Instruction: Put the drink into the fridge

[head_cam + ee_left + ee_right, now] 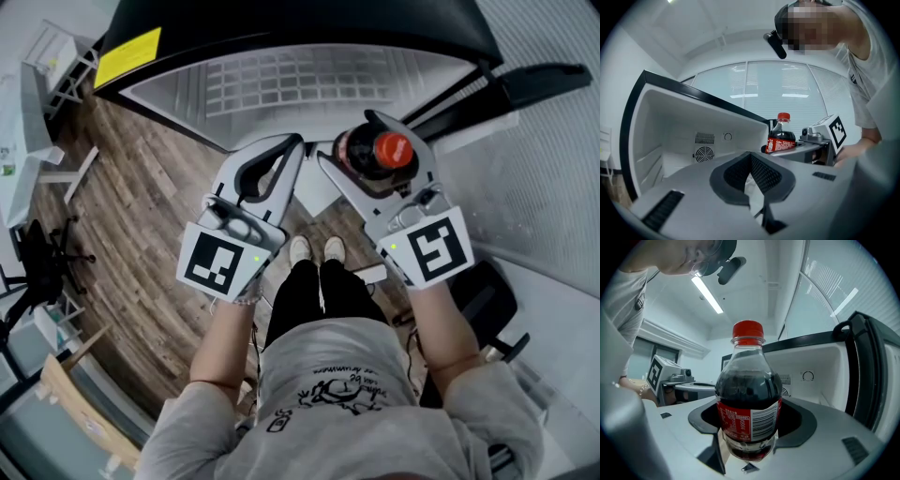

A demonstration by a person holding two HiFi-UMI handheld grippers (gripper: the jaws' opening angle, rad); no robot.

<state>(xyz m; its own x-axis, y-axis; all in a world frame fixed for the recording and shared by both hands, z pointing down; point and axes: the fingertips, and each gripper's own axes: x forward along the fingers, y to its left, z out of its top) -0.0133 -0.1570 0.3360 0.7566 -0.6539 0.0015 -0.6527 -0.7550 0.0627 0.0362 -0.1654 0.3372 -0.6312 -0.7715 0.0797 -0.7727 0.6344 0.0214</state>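
Head view: right gripper (352,139) is clamped on the bottle (380,155), one jaw on each side of the lower body. Bottle is upright, with a red cap, a red label and dark drink inside. It is held in the air, just outside the open fridge (281,103), at the right end of the opening. It's not inside yet.

Left gripper (291,145) sits just beside the right one, on its left, and points the same way into the opening. Its jaws are together at the tips and the hollow between the pads is empty. The two grippers are near each other but not touching. Each has a marker cube at the back, close to the person's hands.

Left gripper view: the white fridge interior shows a fan grille (704,153) low on the back wall, with a round knob (728,136) up and to the right of it. The bottle and right gripper show at the right of this view, in front of the cavity's right edge.

Right gripper view: bottle fills the centre and the dark pads wrap the label zone. The barcode faces the camera. Door (865,371) is swung open at the right, showing its black seal.

Fridge top is black, with a yellow sticker (127,56) near its left corner. Wooden floor (141,216) is to the left. The person's shoes (316,249) are directly behind the grippers, toes toward the fridge.
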